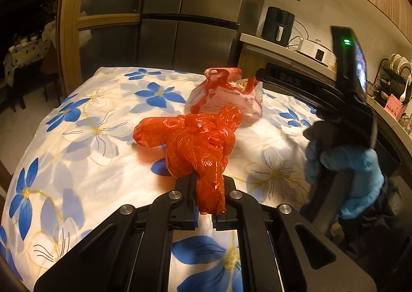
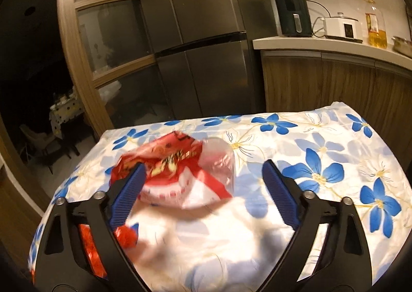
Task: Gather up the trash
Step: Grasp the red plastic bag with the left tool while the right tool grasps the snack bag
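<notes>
On the flowered cloth (image 1: 77, 122): orange bag (image 1: 195, 142), knotted, tail pinched in the closed left gripper (image 1: 206, 204), likely for lifting away. Red wrapper (image 2: 177, 173) just beyond it, between the wide-open right gripper (image 2: 203, 170) jaws, not yet gripped.

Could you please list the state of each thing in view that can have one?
Orange bag: knotted, crumpled, tail clamped in the left hand-held gripper.
Left hand-held gripper: shut on the orange bag.
Right hand-held gripper: open, nothing pressed between its pads.
Red wrapper: crumpled, lying loose on the tablecloth.
Fridge: doors closed.
</notes>
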A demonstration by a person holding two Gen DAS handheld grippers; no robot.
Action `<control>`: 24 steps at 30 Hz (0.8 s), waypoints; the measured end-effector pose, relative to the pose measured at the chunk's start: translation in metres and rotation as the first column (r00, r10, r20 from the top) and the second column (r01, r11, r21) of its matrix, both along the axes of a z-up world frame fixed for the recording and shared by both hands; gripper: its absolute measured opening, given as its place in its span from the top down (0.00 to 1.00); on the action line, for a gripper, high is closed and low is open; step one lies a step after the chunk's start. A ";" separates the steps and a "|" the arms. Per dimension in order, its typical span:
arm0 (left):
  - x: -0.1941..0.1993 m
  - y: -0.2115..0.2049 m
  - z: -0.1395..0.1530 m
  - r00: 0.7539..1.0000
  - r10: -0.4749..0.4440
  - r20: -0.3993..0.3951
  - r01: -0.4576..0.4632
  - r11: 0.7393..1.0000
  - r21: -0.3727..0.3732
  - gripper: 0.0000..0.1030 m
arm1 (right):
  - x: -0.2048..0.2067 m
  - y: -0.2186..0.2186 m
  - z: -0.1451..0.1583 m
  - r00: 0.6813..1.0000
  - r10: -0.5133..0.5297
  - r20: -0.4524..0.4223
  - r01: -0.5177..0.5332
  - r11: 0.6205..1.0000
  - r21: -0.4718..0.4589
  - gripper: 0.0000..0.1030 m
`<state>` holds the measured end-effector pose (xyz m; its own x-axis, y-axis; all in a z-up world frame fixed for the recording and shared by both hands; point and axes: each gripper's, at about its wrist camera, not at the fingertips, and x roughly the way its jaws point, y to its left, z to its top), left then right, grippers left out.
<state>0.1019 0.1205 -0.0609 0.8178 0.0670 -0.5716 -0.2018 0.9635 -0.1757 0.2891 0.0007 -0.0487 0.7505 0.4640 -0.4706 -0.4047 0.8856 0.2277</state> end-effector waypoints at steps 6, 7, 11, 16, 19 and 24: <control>-0.001 0.003 0.000 1.000 -0.009 0.002 0.009 1.000 -0.006 0.94 | 0.018 0.013 -0.006 0.999 -0.034 -0.041 0.034 0.999 0.003 0.41; 0.000 0.003 -0.001 1.000 -0.013 0.001 0.013 1.000 -0.008 0.94 | 0.020 0.015 -0.008 0.998 -0.032 -0.047 0.032 0.999 0.005 0.43; 0.002 0.005 -0.002 1.000 -0.023 -0.002 0.023 1.000 -0.017 0.94 | 0.026 0.021 -0.015 0.997 -0.023 -0.071 0.023 1.000 0.000 0.64; 0.004 0.007 -0.004 1.000 -0.027 -0.011 0.027 0.999 -0.028 0.94 | 0.024 0.027 -0.020 0.998 0.002 -0.065 -0.003 1.000 -0.019 0.89; 0.005 0.007 -0.004 1.000 -0.025 -0.012 0.024 0.999 -0.025 0.94 | 0.021 0.024 -0.019 0.998 0.000 -0.058 -0.001 1.000 -0.018 0.98; 0.006 0.005 -0.001 1.000 -0.016 -0.008 0.016 1.000 -0.016 0.94 | 0.011 0.013 -0.011 1.000 -0.005 -0.027 0.005 1.000 -0.022 0.99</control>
